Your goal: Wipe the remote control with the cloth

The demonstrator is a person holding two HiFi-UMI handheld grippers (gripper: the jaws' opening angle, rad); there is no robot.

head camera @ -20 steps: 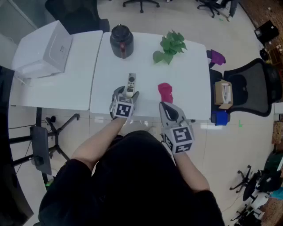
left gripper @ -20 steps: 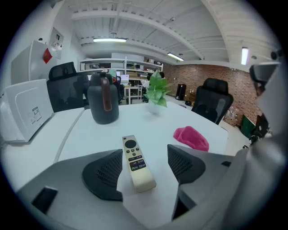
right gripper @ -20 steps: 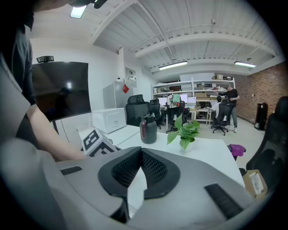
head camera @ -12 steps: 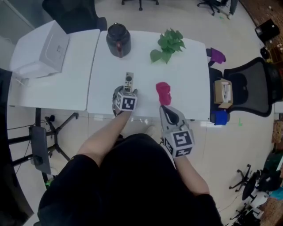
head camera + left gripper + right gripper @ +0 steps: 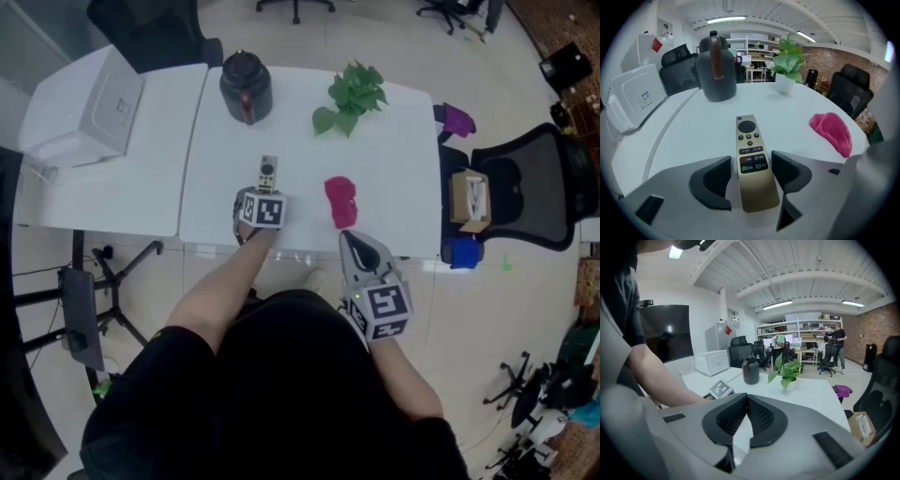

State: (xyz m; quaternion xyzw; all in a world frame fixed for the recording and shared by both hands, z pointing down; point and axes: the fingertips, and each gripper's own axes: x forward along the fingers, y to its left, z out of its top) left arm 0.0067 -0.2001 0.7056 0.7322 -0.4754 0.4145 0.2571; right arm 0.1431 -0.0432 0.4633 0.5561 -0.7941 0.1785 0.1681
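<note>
A gold remote control [image 5: 268, 172] lies lengthwise on the white table [image 5: 394, 169], buttons up. My left gripper [image 5: 265, 192] is open, with the remote's [image 5: 749, 154] near end between its two dark jaws. A sliver of table shows between the left jaw and the remote; the right jaw stands close to its edge. My left gripper [image 5: 751, 161] rests low on the tabletop. A crumpled pink cloth [image 5: 340, 200] lies to the right of the remote, also seen as the pink cloth [image 5: 832, 132]. My right gripper [image 5: 350, 236] is shut and empty, just off the table's front edge, its pads [image 5: 759, 416] pressed together.
A dark jug [image 5: 244, 85] and a potted green plant [image 5: 349, 94] stand at the table's far side. A white box-shaped machine [image 5: 80, 103] sits on the adjoining table at left. A black office chair [image 5: 525, 187] and a purple item [image 5: 457, 119] are at right.
My left gripper has slid forward along the table, so the remote's near end now lies between its jaws. The right gripper has drawn back slightly toward the body.
</note>
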